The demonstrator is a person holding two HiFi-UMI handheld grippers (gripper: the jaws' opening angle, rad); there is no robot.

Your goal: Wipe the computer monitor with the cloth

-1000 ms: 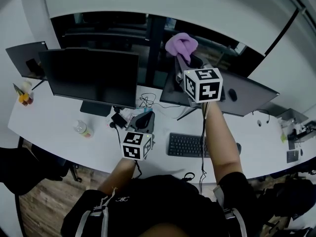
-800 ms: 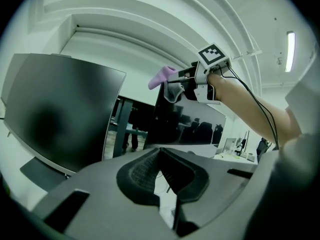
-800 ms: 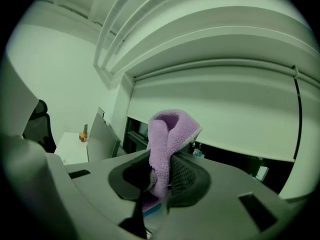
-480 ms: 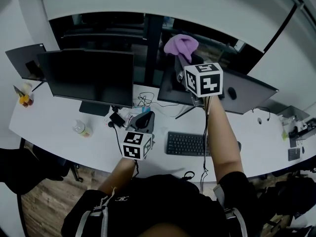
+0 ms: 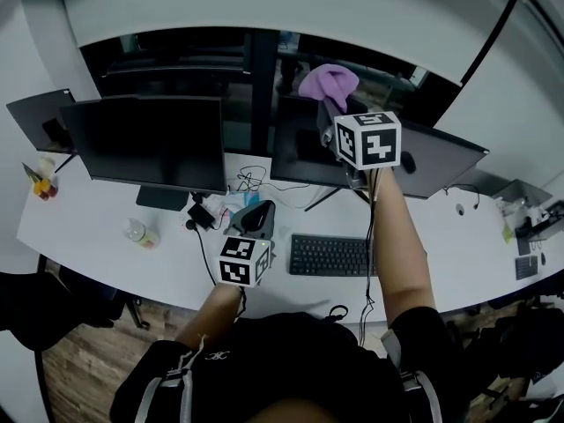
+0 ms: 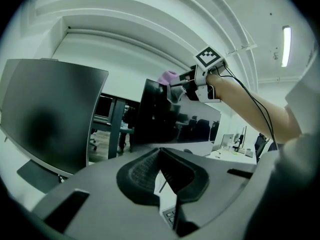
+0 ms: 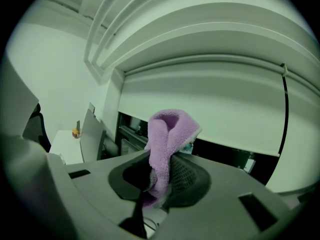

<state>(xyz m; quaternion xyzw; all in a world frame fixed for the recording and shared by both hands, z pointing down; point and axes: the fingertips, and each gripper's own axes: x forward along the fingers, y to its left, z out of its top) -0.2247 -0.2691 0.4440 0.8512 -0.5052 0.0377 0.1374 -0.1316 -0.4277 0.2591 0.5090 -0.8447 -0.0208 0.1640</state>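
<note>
Nearest the person, the left tool (image 6: pixel 160 154) hung low over the front of the white desk (image 5: pixel 106 254). Its jaws were pressed together at the tips with nothing between them, and it took no part in the work. Just past it lay a dark keyboard (image 5: pixel 330 256), and off to the left a small bottle (image 5: pixel 137 232) stood near the foot of a second, darker screen (image 5: pixel 145 142).

Further out, the right arm was stretched forward and up. The right tool (image 7: pixel 160 176) was pinching the purple cloth (image 7: pixel 167 134), with a thick fold standing up out of the jaws and a short end hanging below. In the left gripper view the cloth sat at the upper corner of the computer monitor (image 6: pixel 155 119). Whether it was actually touching the glass could not be told from any view. Beyond the monitor ran a dark window band (image 5: pixel 176 55) under a pale wall.

The step in hand looked like bringing the cloth to the top of the screen, with the wipe itself barely begun or not yet begun. The next move would likely call for laying the fold against the panel and drawing it across in even strokes. The pressure should be light so the monitor does not rock on its stand, and the grip firm so the cloth does not slip out.
</note>
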